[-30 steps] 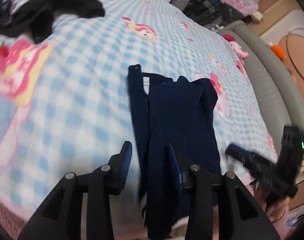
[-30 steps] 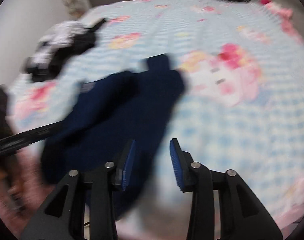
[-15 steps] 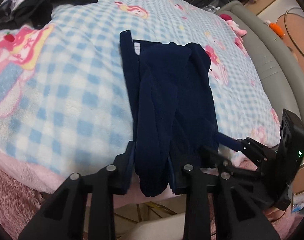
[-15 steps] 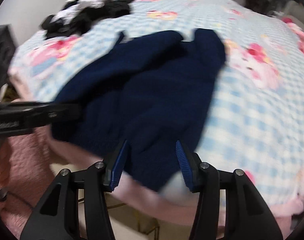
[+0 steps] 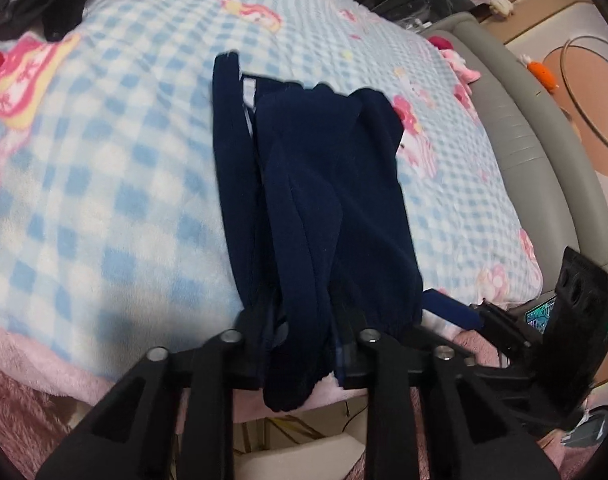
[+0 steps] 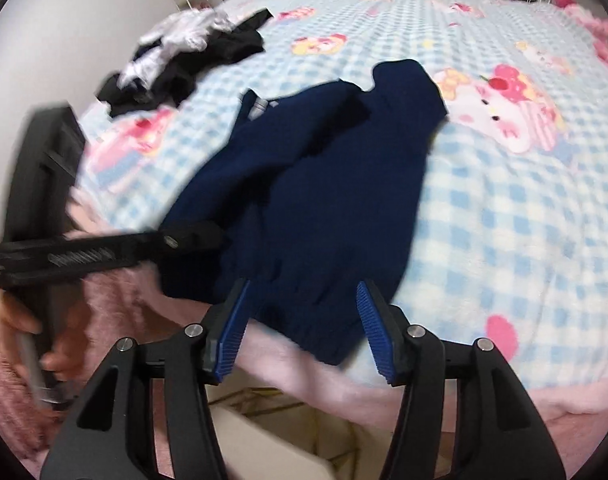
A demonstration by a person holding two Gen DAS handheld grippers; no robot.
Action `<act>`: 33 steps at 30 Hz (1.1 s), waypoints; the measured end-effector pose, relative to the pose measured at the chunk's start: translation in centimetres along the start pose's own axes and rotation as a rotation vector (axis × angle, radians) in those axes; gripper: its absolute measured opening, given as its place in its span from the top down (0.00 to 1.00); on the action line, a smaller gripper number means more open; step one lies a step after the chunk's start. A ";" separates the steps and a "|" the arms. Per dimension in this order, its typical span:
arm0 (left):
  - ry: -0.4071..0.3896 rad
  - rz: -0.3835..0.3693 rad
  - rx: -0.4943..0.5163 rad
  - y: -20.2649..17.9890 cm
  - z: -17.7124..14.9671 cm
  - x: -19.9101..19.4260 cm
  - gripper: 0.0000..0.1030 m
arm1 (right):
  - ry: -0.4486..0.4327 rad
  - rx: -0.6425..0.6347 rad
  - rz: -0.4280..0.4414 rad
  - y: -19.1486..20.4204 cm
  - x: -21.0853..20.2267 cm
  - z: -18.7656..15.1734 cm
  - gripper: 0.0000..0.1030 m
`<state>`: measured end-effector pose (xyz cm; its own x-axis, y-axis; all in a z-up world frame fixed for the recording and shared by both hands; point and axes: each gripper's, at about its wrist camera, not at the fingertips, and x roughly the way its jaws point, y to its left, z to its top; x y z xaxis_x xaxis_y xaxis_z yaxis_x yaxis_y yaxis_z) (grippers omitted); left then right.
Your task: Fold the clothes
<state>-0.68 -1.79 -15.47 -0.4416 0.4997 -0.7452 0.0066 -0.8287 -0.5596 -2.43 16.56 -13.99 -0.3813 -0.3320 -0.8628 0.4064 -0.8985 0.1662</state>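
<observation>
Closing left gripper (image 5: 299, 344) fingers pinch navy garment (image 5: 324, 200); right gripper (image 6: 301, 320) opening astride it.

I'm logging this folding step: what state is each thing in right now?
navy garment: folded lengthwise on the bed, near end hanging over the edge.
left gripper: jaws closing, garment's near end between them.
right gripper: jaws opening, astride the hem, pads clear.
pile of black and white clothes: unfolded, heaped at the far corner.
</observation>
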 end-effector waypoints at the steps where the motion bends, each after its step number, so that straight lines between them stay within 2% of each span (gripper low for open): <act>1: -0.018 0.003 0.006 -0.3 0.1 -0.4 0.85 | 0.000 -0.003 -0.006 0.1 0.0 -0.1 0.46; 4: -0.053 -0.035 0.007 -0.9 0.7 -1.1 0.87 | 0.002 0.000 0.022 0.2 -0.1 -0.4 0.43; 7: -0.066 -0.065 0.004 -1.4 1.5 -1.4 0.87 | 0.025 -0.057 0.054 0.6 0.5 -0.9 0.41; 11: -0.072 0.013 -0.012 -0.9 1.2 -1.6 0.86 | 0.029 -0.058 0.009 0.6 1.4 -0.6 0.41; 15: -0.033 0.063 -0.071 1.3 -0.3 -0.9 0.77 | 0.026 -0.042 -0.036 0.1 1.7 -0.5 0.41; 16: -0.025 0.056 -0.090 1.9 -0.7 -0.7 0.77 | 0.029 -0.033 -0.044 -0.1 1.8 -0.6 0.41; 18: -0.009 -0.005 -0.126 2.6 -1.1 -0.6 0.78 | 0.036 -0.010 -0.052 -0.5 1.7 -0.6 0.41; 20: -0.025 -0.035 -0.119 2.2 -1.0 -0.9 0.80 | 0.034 -0.001 0.000 -0.8 0.9 -0.8 0.41; 22: -0.065 -0.031 -0.057 0.7 -0.5 -1.5 0.80 | 0.042 0.003 0.123 -0.9 0.2 -1.0 0.40; 24: -0.076 -0.022 0.005 -0.8 0.0 -1.5 0.80 | 0.050 -0.007 0.181 -1.1 0.0 -1.0 0.40; 27: -0.031 -0.017 0.027 -1.7 0.3 -0.3 0.79 | 0.058 0.002 0.170 -1.3 0.4 -0.9 0.40; 29: 0.014 0.027 0.019 -1.4 0.0 1.1 0.76 | 0.054 0.000 0.167 -1.2 1.1 -1.0 0.35; 31: 0.038 0.085 0.018 -0.8 -0.6 1.7 0.76 | 0.058 -0.007 0.110 -1.0 1.9 -1.2 0.34; 33: 0.033 0.088 0.006 -0.2 -1.1 1.3 0.76 | 0.073 0.012 0.045 -1.4 2.3 -1.2 0.35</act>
<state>-0.25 -0.71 -16.78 -0.4100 0.4331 -0.8027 0.0382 -0.8712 -0.4895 -2.84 17.43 -16.78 -0.3009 -0.3509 -0.8867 0.4121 -0.8864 0.2110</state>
